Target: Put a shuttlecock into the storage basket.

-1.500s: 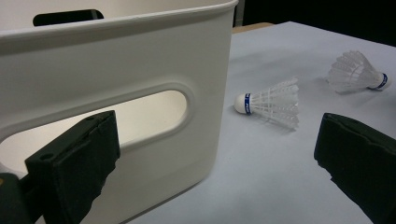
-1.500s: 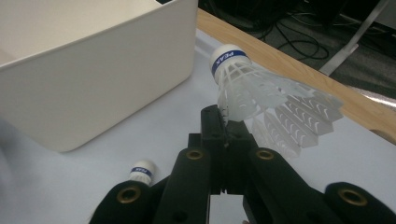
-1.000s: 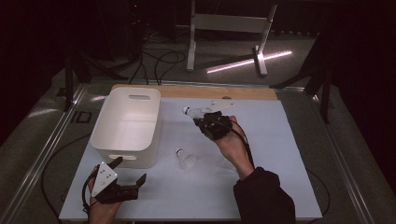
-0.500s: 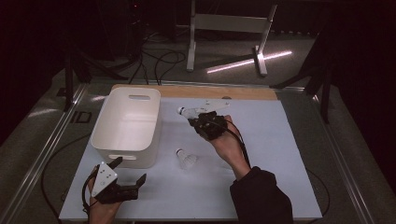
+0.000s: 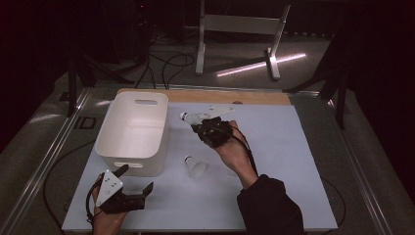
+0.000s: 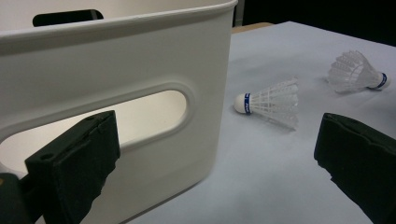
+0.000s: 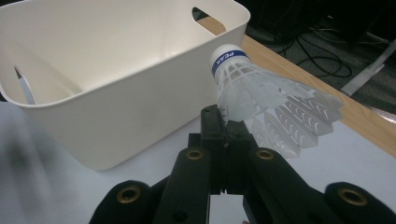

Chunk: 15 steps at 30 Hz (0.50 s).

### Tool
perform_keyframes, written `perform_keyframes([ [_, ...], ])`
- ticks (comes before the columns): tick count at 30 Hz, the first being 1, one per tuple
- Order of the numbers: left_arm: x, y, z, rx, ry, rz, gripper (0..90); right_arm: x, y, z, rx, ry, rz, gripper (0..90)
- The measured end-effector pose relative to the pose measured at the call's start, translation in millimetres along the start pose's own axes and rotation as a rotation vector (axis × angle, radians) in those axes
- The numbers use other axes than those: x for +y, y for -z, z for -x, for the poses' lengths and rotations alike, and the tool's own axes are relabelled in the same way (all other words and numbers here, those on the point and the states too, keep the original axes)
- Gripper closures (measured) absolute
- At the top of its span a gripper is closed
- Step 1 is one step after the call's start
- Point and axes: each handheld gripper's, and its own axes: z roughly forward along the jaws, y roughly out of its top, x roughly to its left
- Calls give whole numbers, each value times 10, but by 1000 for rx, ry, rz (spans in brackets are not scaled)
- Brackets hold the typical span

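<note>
My right gripper (image 5: 196,123) is shut on the feather skirt of a white shuttlecock (image 5: 188,117) with a blue band, held in the air just right of the white plastic basket (image 5: 108,147). In the right gripper view the shuttlecock (image 7: 261,98) sticks up from the closed jaws of the right gripper (image 7: 224,126), cork toward the basket (image 7: 93,107). A second shuttlecock (image 5: 195,167) lies on the pale mat. My left gripper (image 5: 134,180) rests open near the front left, nothing between its jaws. Its own view shows that shuttlecock (image 6: 271,100) and another (image 6: 355,72) farther off.
The basket (image 6: 140,60) stands at the left of the pale blue mat (image 5: 293,147), its handle slot facing my left gripper (image 6: 219,140). A wooden strip (image 5: 254,97) runs along the mat's far edge. Metal stand legs and cables are on the floor beyond.
My right hand has shifted a little to the left, toward the basket, with the shuttlecock still in its jaws. The left gripper has not moved.
</note>
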Motion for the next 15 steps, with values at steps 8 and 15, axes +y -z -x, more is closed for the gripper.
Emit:
perform_keyframes([
  [8, 0, 1, 0, -1, 0, 1, 6, 49, -31, -65, 12, 10, 4, 899],
  [15, 1, 2, -1, -1, 1, 1, 6, 98, -64, -121, 25, 14, 10, 899],
])
